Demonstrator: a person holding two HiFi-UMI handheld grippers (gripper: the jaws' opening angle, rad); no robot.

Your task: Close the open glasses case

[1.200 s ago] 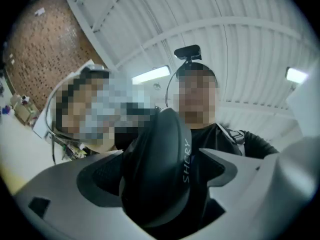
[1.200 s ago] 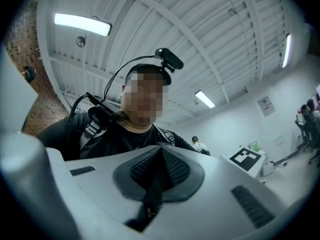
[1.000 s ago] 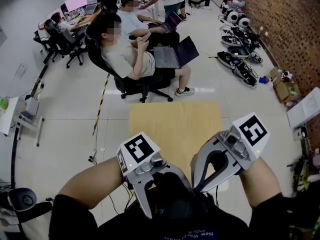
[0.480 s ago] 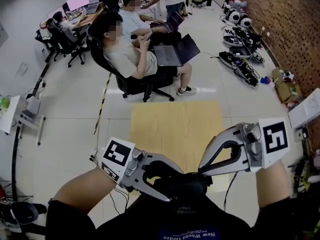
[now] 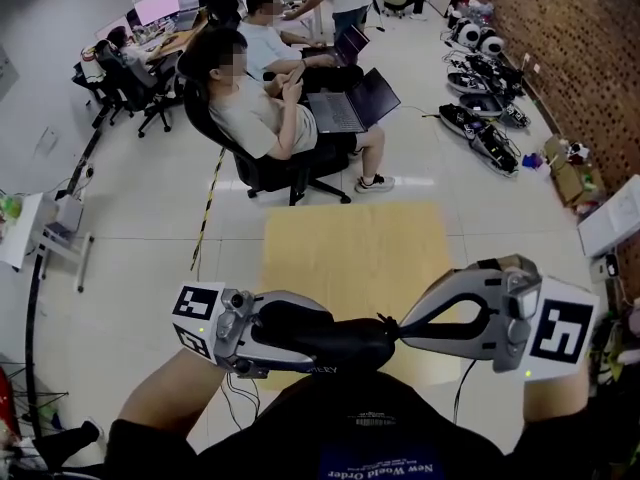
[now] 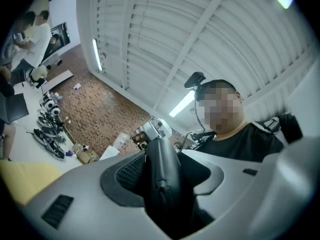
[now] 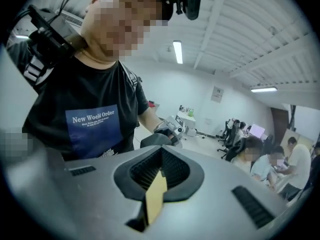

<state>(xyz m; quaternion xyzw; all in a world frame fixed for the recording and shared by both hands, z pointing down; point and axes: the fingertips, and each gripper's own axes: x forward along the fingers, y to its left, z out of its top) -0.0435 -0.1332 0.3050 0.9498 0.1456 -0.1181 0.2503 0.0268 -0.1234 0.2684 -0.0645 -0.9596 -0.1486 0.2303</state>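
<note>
In the head view a black zippered glasses case [image 5: 352, 346] is held level in front of my chest, over the floor. My left gripper [image 5: 335, 343] reaches in from the left, its jaws closing around the case, their pads on its sides. The left gripper view shows the case [image 6: 162, 184] with its zipper seam filling the gap between the left gripper [image 6: 162, 156] jaws. My right gripper [image 5: 400, 329] comes from the right, shut, with its tips at the case's right end. In the right gripper view the right gripper [image 7: 159, 160] shows nothing clear between its jaws; the case [image 7: 152, 140] lies just beyond.
A yellow mat [image 5: 350, 253] lies on the floor below my hands. A seated person with a laptop [image 5: 265, 118] is beyond it, others at desks [image 5: 150, 18] behind. Gear lies along the brick wall [image 5: 480, 118]. Cables [image 5: 200, 230] run on the left.
Both grippers have swung from pointing back at my body to pointing level at each other. The left jaws have narrowed around the case. The hands have spread apart sideways.
</note>
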